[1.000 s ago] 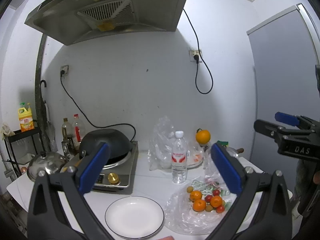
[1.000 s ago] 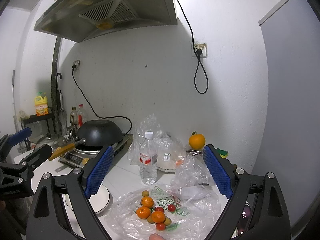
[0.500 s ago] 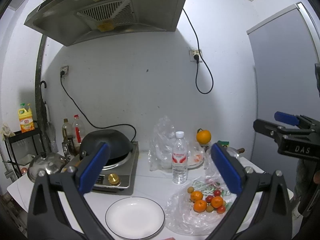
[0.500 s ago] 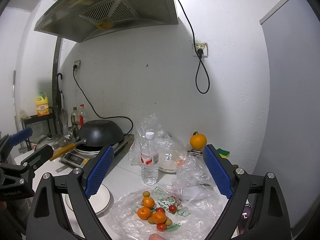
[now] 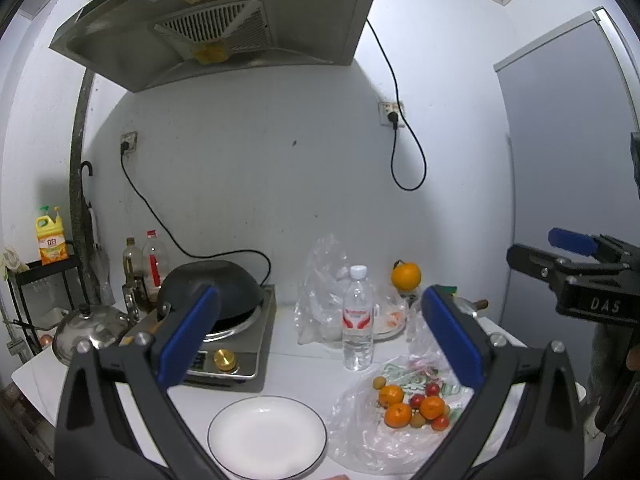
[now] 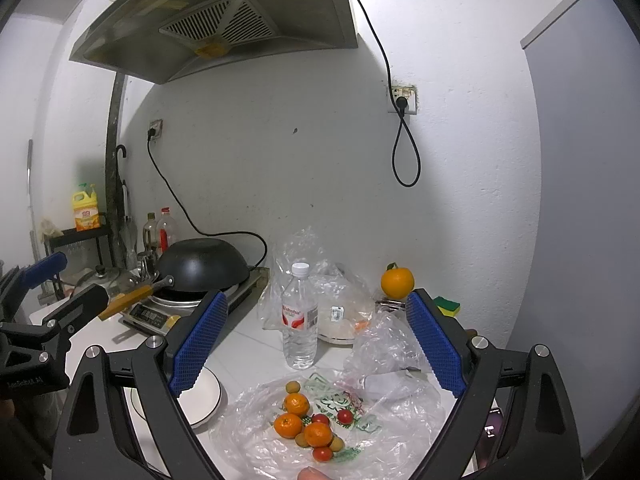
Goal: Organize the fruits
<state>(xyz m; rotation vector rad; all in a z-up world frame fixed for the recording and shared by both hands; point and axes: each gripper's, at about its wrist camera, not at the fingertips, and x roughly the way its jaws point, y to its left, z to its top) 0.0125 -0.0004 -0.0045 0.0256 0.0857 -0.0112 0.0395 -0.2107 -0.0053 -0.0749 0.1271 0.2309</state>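
Small fruits [image 5: 412, 404] [image 6: 310, 426] lie in a pile on a clear plastic bag [image 5: 376, 436] [image 6: 256, 444]: three mandarins, red cherry tomatoes and small yellowish fruits. An empty white plate [image 5: 267, 436] [image 6: 200, 400] sits left of the bag. A larger orange [image 5: 406, 275] [image 6: 397, 281] stands raised at the back. My left gripper [image 5: 320, 336] hovers open above the plate and bag, holding nothing. My right gripper [image 6: 318, 340] is open above the bag, also empty. Each gripper shows at the edge of the other's view.
A water bottle [image 5: 358, 320] [image 6: 300, 316] stands behind the fruit pile. Crumpled plastic bags [image 5: 320, 280] cover a dish at the back. A black wok [image 5: 216, 288] rests on an induction cooker [image 5: 236, 344] at the left, beside a steel lid [image 5: 90, 330]. A range hood [image 5: 224, 20] hangs overhead.
Both views have shifted very slightly; the fruits, plate and bottle lie where they were. Both grippers stay open.
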